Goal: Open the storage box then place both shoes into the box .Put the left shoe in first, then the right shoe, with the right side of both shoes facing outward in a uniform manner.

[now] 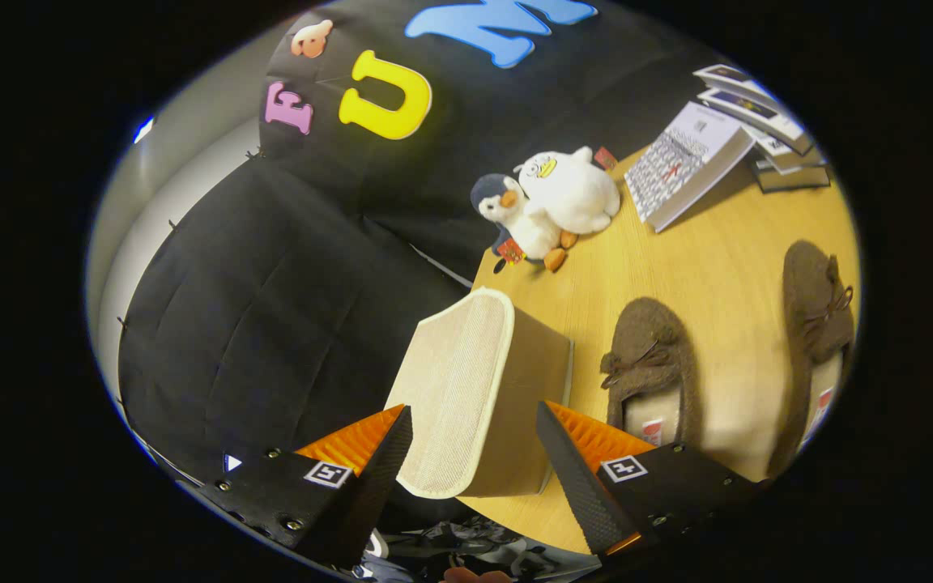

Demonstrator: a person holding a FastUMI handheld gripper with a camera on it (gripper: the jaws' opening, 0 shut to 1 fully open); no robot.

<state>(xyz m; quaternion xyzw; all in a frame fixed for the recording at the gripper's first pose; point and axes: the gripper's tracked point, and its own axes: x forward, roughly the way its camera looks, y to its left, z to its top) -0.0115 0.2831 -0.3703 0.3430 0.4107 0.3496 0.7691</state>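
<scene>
While gripper (pixel 475 437) spread, storage box (pixel 475 389) between fingers; shoes (pixel 653 372) beside.

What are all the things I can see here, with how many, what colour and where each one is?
storage box: 1, beige fabric with pale trim, lid closed, at the table's edge between and just ahead of the fingers
shoes: 2, brown and fuzzy with bows, on the table beside the box, the second farther out
plush toys: 2, a white duck and a grey-and-white penguin, leaning together at the table's far edge beyond the box
books: one propped open, white, with a small stack behind it, beyond the shoes
table: 1, light wood, under everything
gripper: 1, fingers open, apart on either side of the box, touching nothing
</scene>
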